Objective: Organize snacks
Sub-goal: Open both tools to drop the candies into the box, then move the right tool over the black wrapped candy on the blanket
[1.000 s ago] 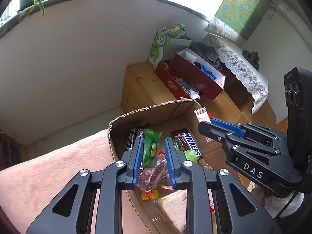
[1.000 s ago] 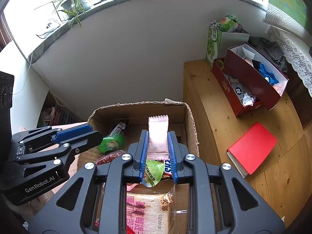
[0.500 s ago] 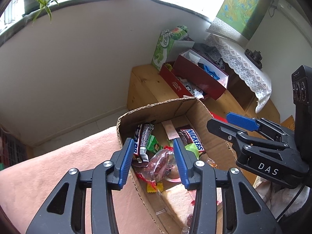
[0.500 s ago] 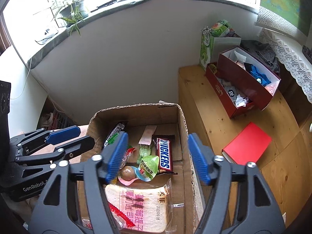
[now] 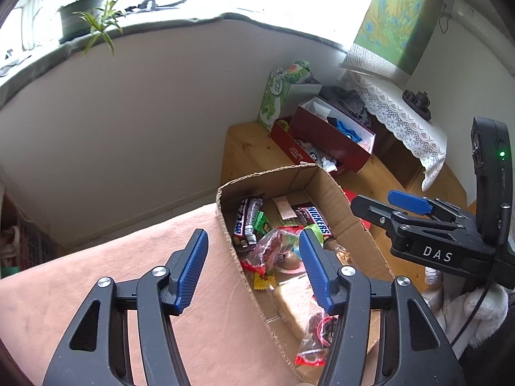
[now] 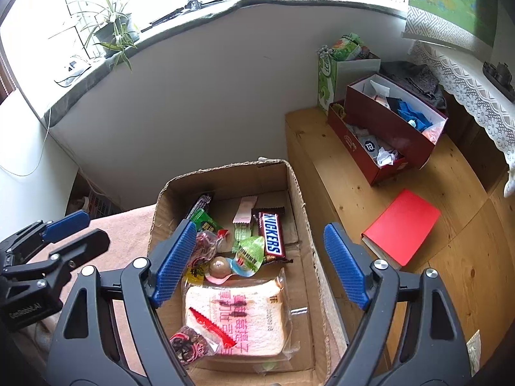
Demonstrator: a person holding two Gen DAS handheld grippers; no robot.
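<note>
An open cardboard box [image 6: 302, 212] holds several snacks: a Snickers bar [image 6: 271, 237], a pink wafer packet [image 6: 245, 209], a green candy packet [image 6: 203, 219], a green-lidded jelly cup [image 6: 250, 253] and a bagged bread slice [image 6: 238, 318]. The box [image 5: 325, 178], the Snickers bar [image 5: 317, 219] and the green packet [image 5: 261, 223] also show in the left wrist view. My left gripper [image 5: 254, 268] is open and empty above the box's left wall. My right gripper [image 6: 257, 263] is open wide and empty above the box.
The box stands on a pink cloth [image 5: 96, 263] beside a wooden table [image 6: 347, 173]. On the table lie a red book [image 6: 402, 226], dark red boxes of odds and ends [image 6: 386, 135] and a green carton [image 6: 328, 74]. A white wall [image 6: 209, 103] rises behind.
Both grippers opened and let go: the left dropped its green packet, the right its pink wafer packet, and both now lie in the box. Both grippers have drawn back and up.
</note>
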